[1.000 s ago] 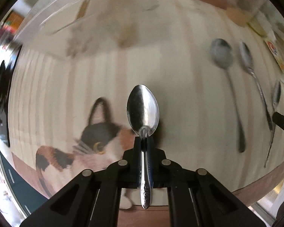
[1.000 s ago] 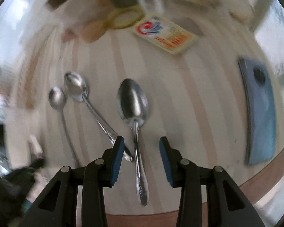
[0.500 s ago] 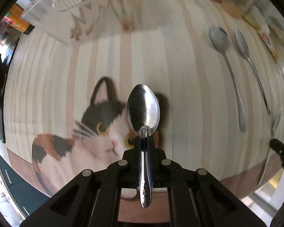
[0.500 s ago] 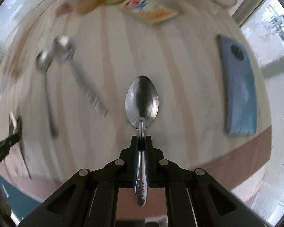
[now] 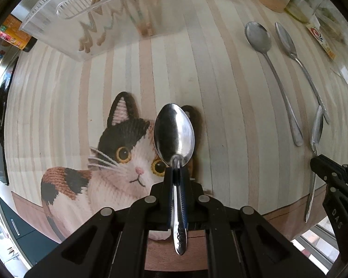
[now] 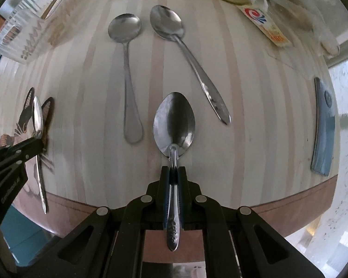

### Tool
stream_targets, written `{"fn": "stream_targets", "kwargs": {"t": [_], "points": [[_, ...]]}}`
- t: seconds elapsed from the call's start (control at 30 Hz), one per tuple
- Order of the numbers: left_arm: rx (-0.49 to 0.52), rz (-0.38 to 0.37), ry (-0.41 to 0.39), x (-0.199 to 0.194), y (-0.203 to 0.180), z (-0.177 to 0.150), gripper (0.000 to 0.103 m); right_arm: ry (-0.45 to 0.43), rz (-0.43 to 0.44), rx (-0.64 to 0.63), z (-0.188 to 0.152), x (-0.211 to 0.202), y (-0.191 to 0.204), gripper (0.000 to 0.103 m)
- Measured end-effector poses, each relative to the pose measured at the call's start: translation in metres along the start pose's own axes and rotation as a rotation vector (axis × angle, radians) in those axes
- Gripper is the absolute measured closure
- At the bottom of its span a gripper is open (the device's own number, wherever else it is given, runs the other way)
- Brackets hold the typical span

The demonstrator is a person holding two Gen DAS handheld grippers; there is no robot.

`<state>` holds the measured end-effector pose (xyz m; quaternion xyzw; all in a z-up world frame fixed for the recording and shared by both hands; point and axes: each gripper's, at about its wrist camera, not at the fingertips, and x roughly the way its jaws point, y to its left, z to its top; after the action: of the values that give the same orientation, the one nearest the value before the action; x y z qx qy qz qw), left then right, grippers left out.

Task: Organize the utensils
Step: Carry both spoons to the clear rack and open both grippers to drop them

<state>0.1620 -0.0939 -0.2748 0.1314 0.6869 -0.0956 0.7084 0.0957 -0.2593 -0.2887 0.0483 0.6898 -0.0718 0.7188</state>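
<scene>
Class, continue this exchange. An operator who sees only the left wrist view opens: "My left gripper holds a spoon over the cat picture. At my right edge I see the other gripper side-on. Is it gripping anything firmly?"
Observer: Yes. The right gripper is shut on a spoon, clamped near the neck, with the bowl facing up.
Operator: Does that spoon touch the loose one beside it?
Observer: No. The oval-bowled spoon lies on the table, and its handle tip is clear of the held bowl.
Operator: What is the dark strip at my far right?
Observer: A flat blue slab with a dark round spot, lying near the table's edge.
</scene>
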Motion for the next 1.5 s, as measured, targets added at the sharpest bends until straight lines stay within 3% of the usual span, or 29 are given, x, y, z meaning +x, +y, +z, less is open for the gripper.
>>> {"fn": "stream_targets", "kwargs": {"t": [0.3,0.57,0.83,0.97,1.0,1.1,1.3,1.43,1.5], "points": [[0.021,0.001,0.0,0.002,0.0,0.002,0.099,0.003,-0.018,0.01,0.011,-0.001,0.023,0.094],[0.044,0.041,-0.042,-0.011,-0.002,0.003,0.103,-0.049,0.023,0.096,0.003,0.0,0.005,0.096],[0.026,-0.001,-0.117,-0.048,0.001,0.009,0.103,-0.128,0.071,0.127,0.003,-0.035,-0.002,0.096],[-0.078,-0.105,-0.103,-0.05,0.032,0.01,0.103,-0.129,0.094,0.137,0.002,-0.041,-0.008,0.096],[-0.116,-0.16,-0.082,-0.045,0.045,0.011,0.102,-0.128,0.096,0.142,0.001,-0.04,-0.009,0.096],[-0.193,-0.233,-0.022,-0.029,0.066,0.009,0.1,-0.11,0.111,0.161,0.002,-0.034,-0.008,0.096],[-0.163,-0.296,0.046,-0.006,0.046,0.005,0.094,-0.078,0.135,0.182,0.001,-0.02,-0.013,0.096],[-0.092,-0.266,0.053,0.003,0.016,0.01,0.073,-0.076,0.136,0.184,-0.001,-0.017,-0.014,0.096],[-0.039,-0.198,0.027,0.0,0.0,0.014,0.075,-0.077,0.132,0.185,0.0,-0.016,-0.014,0.096]]}}
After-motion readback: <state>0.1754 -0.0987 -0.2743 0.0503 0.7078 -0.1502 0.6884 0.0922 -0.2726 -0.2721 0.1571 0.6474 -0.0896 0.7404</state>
